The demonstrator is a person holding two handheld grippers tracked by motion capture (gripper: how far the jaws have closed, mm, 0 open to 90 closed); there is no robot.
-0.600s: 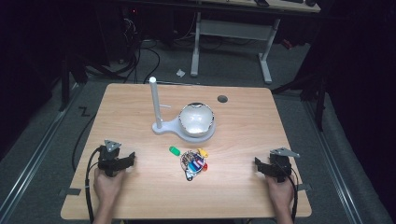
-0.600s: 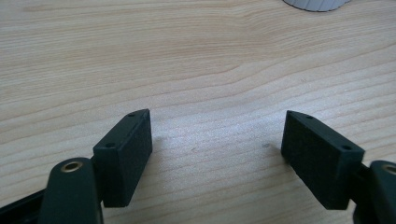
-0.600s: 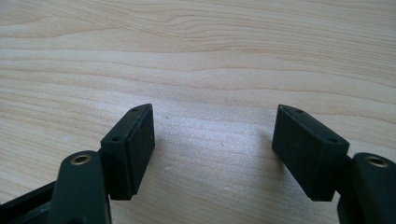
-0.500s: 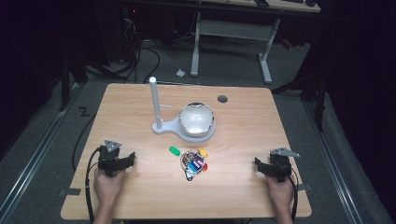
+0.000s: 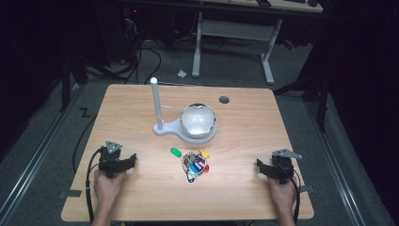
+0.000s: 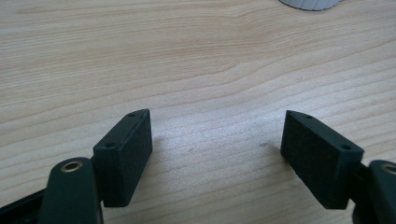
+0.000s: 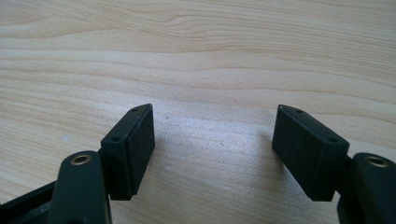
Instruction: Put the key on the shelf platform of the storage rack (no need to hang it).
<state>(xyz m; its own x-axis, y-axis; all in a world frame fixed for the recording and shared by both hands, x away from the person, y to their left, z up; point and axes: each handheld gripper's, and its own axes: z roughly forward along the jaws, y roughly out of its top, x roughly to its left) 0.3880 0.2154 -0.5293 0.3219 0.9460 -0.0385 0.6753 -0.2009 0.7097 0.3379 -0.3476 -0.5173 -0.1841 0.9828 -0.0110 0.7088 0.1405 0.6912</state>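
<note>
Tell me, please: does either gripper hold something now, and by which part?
Nothing is held. The left gripper and the right gripper both stand open over bare table, with only wood between their jaws.

We see the stand [image 5: 184, 123] at mid-table [image 5: 244, 188], its post [image 5: 155, 103] left of its bowl [image 5: 198, 119]; the small pieces [image 5: 194, 164] lie just before it, between the far-apart grippers.

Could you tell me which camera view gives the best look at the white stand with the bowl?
The high view: the stand shows whole there, its upright post at the left and the bowl on its base, mid-table. The left gripper view catches just a white sliver at its top edge, probably the base. The right gripper view looks at bare table.
</note>
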